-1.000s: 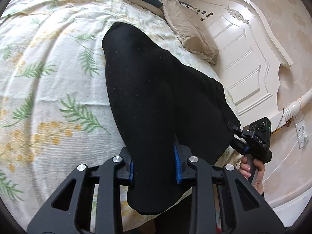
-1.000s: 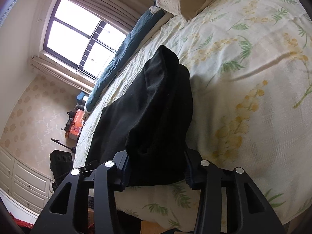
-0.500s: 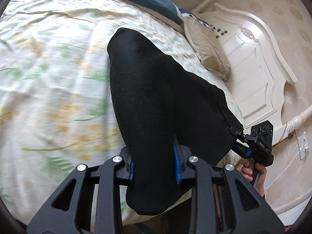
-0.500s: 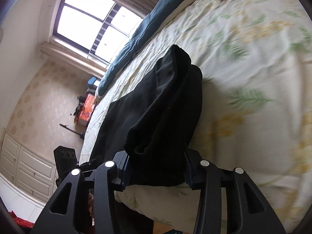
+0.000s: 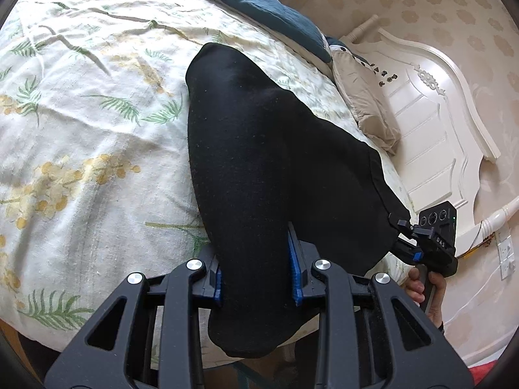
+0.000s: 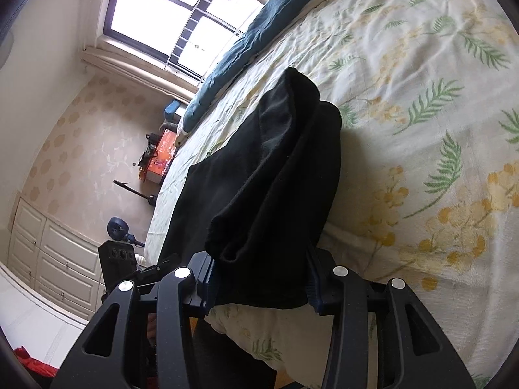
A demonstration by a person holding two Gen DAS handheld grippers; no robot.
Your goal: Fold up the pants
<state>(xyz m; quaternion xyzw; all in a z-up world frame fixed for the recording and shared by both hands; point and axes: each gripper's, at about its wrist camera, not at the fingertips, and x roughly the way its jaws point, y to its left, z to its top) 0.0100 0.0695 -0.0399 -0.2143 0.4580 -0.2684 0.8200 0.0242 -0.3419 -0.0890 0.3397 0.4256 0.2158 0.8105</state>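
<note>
Because the black soft-fabric pants [image 5: 275,162] run lengthwise straight away from both tools, the coming fold turns on that long axis: near end at the bed's front edge, far rounded end up on the cream bedspread printed with green fronds and yellow blossoms [image 5: 81,129], toward the dark blue quilt [image 5: 259,9] along the far side. The left gripper [image 5: 258,275] is clamped on the near end of the cloth, blue pads pressing it from either side, with a flap hanging below the fingers. The right gripper [image 6: 261,287] is likewise closed on a bunched, layered near corner, seen in its own view between its pads; in the left view that tool [image 5: 434,243] sits to the right, at the garment's other near corner beside the white carved headboard [image 5: 438,123]. Both hold the same near edge, neither closer to the far end. Judging from this, carrying the held edge forward along the length, both hands level, would lay it over the far end.
</note>
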